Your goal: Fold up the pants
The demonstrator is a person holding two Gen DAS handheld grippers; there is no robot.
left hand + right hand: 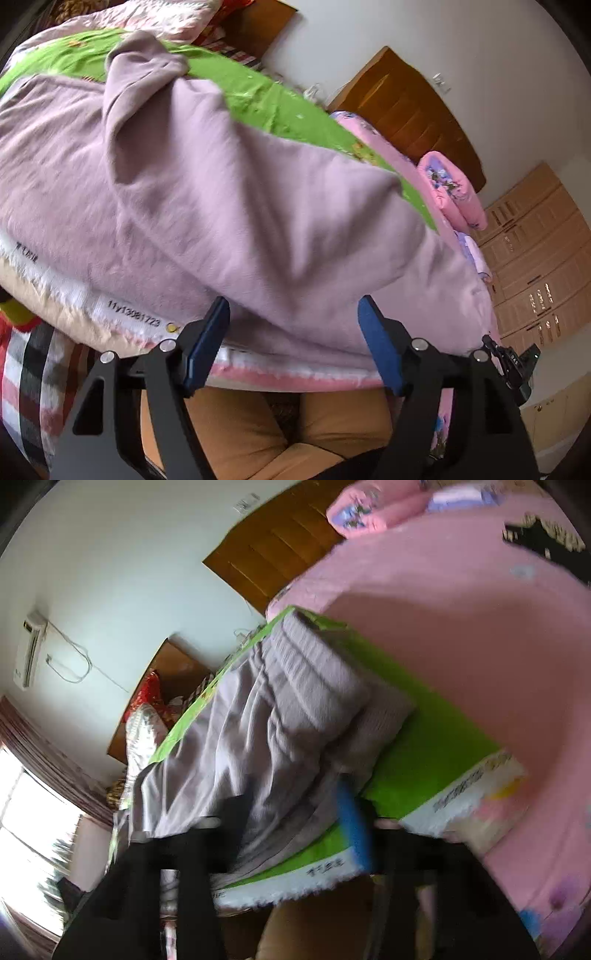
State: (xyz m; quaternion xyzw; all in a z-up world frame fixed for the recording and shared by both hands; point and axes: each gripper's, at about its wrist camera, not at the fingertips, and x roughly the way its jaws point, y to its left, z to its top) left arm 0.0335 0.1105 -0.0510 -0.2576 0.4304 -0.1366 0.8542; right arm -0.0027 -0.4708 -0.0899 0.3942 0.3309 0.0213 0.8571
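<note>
The lilac pants (192,192) lie folded on the green sheet (258,96), filling the frame's middle. Left tool (293,314) and right tool (288,805) both stand open, holding nothing. Best press the fold flat, square the edges.

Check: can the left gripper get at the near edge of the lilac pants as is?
Probably yes. The left gripper stands open with the pants edge lying between its fingers; nothing blocks it.

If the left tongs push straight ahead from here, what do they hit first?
Probably the pale lilac fabric pants: the open left tongs already straddle the near edge, so the cloth bunches on the green mat.
</note>
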